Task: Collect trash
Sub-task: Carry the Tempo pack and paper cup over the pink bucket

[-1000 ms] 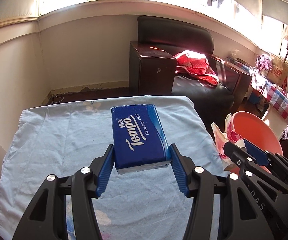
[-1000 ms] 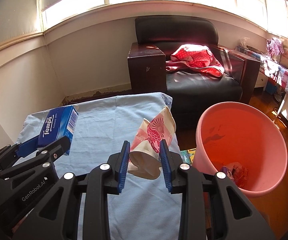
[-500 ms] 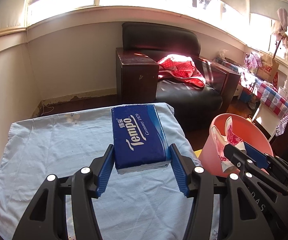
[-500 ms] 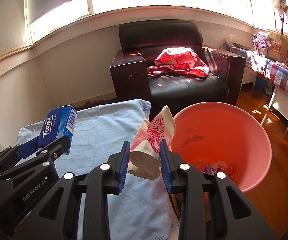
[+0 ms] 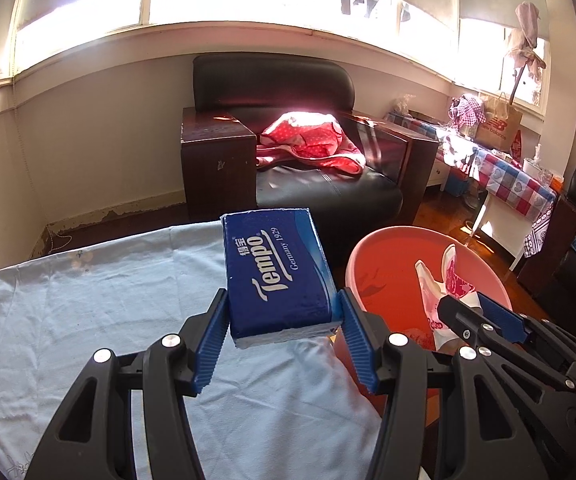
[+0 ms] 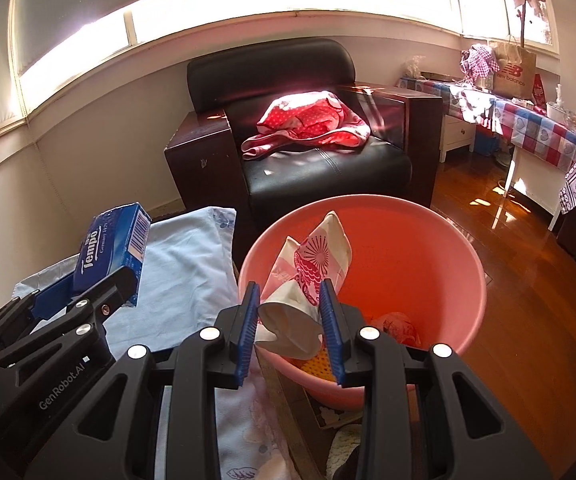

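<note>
- Trash inside the pink bucket (image 6: 427,280) shows only from the right wrist.
- Right gripper (image 6: 289,320) clamps a crumpled paper cup (image 6: 311,276) above the bucket's near rim.
- Left gripper (image 5: 280,336) clamps the tissue pack (image 5: 276,276) over the tablecloth's (image 5: 88,320) right edge.

Setting: a lived-in home, sitting-room type. Evidence: a black leather armchair (image 6: 319,148) w/ dark wood side panels stood against the wall, a red dotted garment (image 6: 307,126) thrown on its seat. Wide windows (image 5: 160,12) ran along the wall above it. Floor was polished wood (image 6: 527,264). A side table under a checked cloth (image 6: 543,128) carried household clutter, incl. a paper shopping bag (image 6: 513,66). A table under a pale blue cloth (image 5: 88,320) stood beside a pink plastic bucket (image 6: 427,224).
</note>
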`<state>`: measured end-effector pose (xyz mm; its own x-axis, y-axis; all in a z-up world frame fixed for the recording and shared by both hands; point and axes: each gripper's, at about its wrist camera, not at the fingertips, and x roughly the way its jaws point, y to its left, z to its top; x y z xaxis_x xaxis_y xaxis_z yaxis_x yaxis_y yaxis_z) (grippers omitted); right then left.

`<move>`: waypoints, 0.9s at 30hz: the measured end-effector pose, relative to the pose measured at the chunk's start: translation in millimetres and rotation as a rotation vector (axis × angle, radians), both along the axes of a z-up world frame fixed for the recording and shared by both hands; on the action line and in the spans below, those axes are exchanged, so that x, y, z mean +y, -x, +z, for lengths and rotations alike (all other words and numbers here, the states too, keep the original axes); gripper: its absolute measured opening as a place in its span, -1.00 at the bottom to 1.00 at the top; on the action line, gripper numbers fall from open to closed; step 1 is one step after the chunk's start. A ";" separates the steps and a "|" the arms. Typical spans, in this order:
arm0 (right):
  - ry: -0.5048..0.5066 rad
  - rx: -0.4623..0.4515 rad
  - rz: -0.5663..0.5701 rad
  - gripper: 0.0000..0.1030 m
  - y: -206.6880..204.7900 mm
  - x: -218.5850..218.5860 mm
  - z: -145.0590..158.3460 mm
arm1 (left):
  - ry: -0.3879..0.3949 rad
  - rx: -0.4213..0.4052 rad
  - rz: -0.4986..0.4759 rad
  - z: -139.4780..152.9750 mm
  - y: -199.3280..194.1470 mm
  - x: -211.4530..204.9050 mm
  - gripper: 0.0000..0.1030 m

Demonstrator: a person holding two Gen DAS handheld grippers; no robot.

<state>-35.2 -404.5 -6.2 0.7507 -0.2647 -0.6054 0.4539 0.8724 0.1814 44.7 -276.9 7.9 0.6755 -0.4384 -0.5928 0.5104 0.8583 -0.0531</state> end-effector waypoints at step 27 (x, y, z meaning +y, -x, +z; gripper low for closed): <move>-0.081 0.078 -0.131 -0.39 -0.3 -71.9 -47.3 | -0.039 0.108 -0.168 -37.7 -24.5 -95.2 0.06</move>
